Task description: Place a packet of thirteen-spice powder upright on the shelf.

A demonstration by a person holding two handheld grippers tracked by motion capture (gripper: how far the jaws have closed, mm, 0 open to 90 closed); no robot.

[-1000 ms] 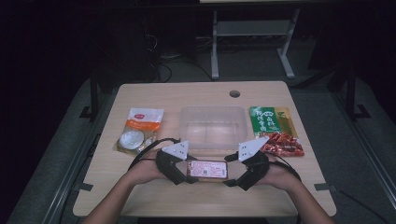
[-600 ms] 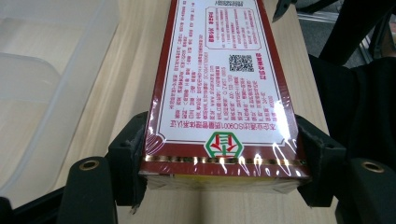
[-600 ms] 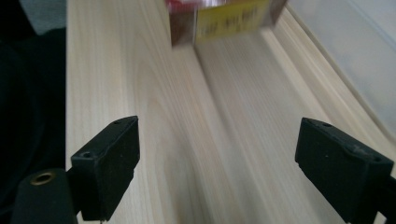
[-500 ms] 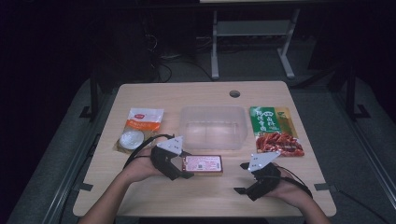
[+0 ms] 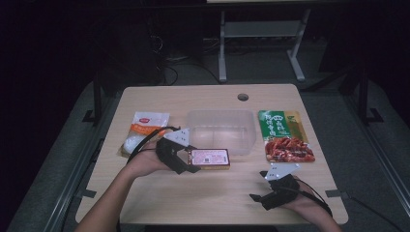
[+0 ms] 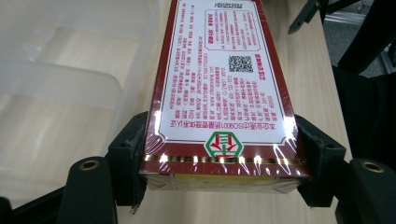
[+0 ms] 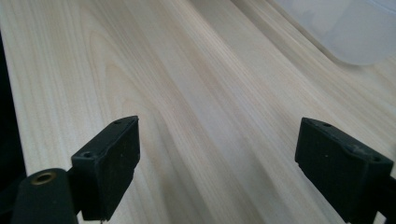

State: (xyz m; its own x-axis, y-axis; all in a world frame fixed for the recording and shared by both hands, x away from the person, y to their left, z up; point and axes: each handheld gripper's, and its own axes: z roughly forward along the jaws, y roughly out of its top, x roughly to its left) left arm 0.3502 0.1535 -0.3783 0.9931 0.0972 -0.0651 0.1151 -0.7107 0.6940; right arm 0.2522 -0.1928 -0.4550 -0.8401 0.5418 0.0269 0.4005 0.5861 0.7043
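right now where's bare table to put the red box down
The near strip of the table, between the left gripper holding the red box and the right gripper, is bare. So is the far strip behind the clear tub. The middle row, white packet to green packet, is crowded.

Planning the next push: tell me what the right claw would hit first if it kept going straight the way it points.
Probably bare table first: the open right claw looks along the wood. Farther on lies the clear plastic container's corner, slightly to one side; depth is unclear.
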